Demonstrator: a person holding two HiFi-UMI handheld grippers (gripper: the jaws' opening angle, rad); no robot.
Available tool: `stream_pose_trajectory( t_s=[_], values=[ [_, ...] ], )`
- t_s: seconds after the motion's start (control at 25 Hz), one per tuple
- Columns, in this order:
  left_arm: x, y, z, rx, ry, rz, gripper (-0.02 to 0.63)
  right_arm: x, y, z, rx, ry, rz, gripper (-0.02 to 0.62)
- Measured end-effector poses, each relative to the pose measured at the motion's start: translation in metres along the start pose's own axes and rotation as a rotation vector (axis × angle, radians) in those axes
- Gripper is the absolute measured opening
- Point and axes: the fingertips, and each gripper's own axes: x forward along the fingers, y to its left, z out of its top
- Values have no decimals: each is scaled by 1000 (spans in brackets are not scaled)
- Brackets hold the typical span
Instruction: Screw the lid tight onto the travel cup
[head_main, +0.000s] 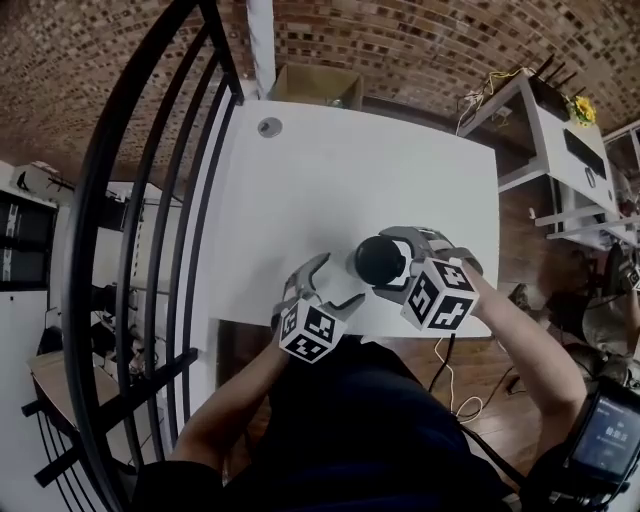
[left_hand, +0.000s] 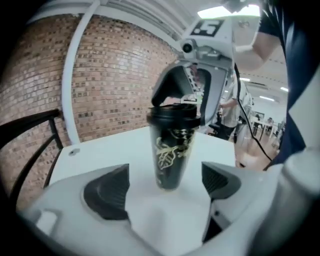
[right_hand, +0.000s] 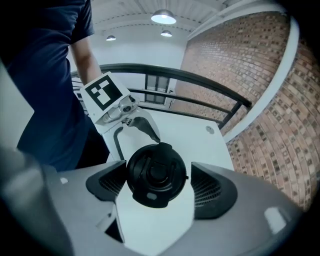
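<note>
A black travel cup with a gold leaf print stands upright near the front edge of the white table. Its black lid sits on top. My right gripper comes down over the cup from the right, its jaws on either side of the lid. A thin gap shows at the right pad, so the gripper is open. My left gripper is level with the table, just left of the cup, which stands a little beyond its fingertips. It is open with nothing between its pads.
A round grommet sits at the table's far left corner. A black curved railing runs along the left side. A cardboard box is behind the table, and white furniture stands to the right.
</note>
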Motion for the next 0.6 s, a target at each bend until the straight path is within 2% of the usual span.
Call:
stream_pose_trajectory(
  t_s=[0.08,0.16,0.24,0.28,0.32,0.4,0.48,0.52,0.6],
  values=[
    [-22,17,-9,-98,-7,61,449,-17,-7,0,42,-76,-62,407],
    [-47,37,-6,-198,-50,147,414,-42,-17,2,131,-191,-136,403],
    [-77,54,18,-267,-145,236,389,-73,-31,3,311,-368,-213,371],
    [-91,59,36,-279,-203,269,353,-89,-39,-2,434,-463,-257,325],
    [-102,60,55,-276,-260,289,317,-105,-47,-11,571,-549,-304,249],
    [-119,53,94,-248,-352,299,195,-128,-57,-34,844,-692,-374,16],
    [-128,38,127,-218,-409,272,44,-142,-56,-53,1020,-801,-403,11],
    [-129,29,139,-204,-427,248,6,-147,-53,-59,1064,-849,-419,11],
    [-127,14,153,-169,-429,207,6,-157,-44,-65,1097,-926,-463,11]
  ],
)
